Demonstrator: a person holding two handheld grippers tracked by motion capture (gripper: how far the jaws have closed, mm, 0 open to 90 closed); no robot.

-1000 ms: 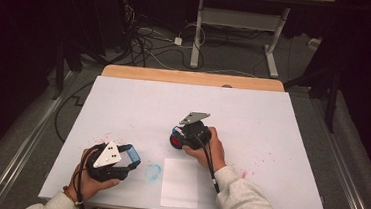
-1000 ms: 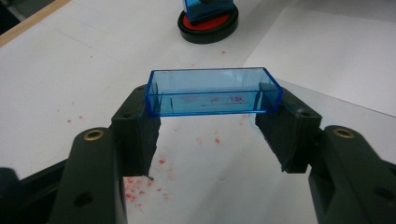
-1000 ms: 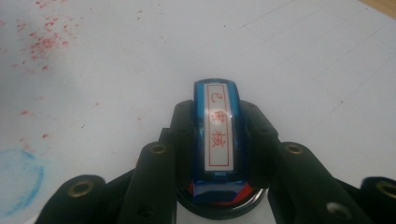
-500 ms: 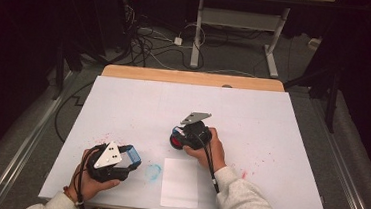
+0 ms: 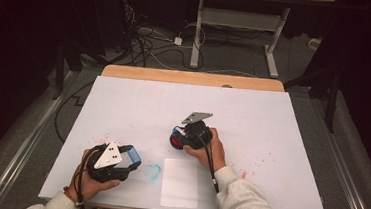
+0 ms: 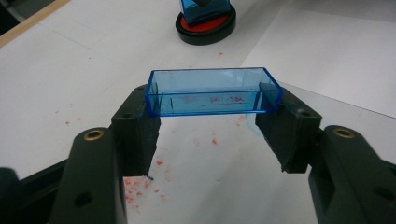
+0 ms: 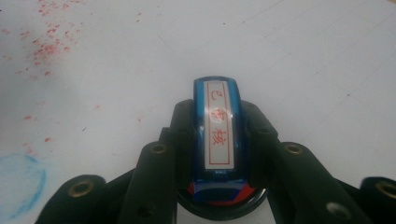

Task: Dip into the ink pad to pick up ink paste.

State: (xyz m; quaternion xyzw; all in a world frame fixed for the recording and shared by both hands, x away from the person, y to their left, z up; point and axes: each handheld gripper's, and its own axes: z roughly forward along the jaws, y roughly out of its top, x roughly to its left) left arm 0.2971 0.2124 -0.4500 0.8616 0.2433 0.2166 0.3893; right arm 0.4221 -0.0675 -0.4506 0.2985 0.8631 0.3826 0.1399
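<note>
My left gripper [image 5: 130, 156] [image 6: 212, 105] is shut on a clear blue plastic stamp cap [image 6: 214, 91] [image 5: 134, 156], held by its two short ends just above the white table near the front left. My right gripper [image 5: 181, 135] [image 7: 218, 135] is shut on a blue stamp [image 7: 218, 126] with a white label of red characters on top. The stamp stands on a round black ink pad with a red centre [image 5: 175, 142] [image 6: 205, 27] near the table's middle. The pad also peeks out beneath the stamp [image 7: 219, 203] in the right gripper view.
A white sheet of paper [image 5: 180, 182] [image 6: 327, 51] lies at the front edge between the hands. A blue ink smudge [image 5: 153, 172] [image 7: 25, 184] sits left of it. Red ink specks [image 5: 262, 155] [image 7: 44, 46] dot the white table cover [image 5: 138, 106]. A wooden edge [image 5: 190, 78] runs along the far side.
</note>
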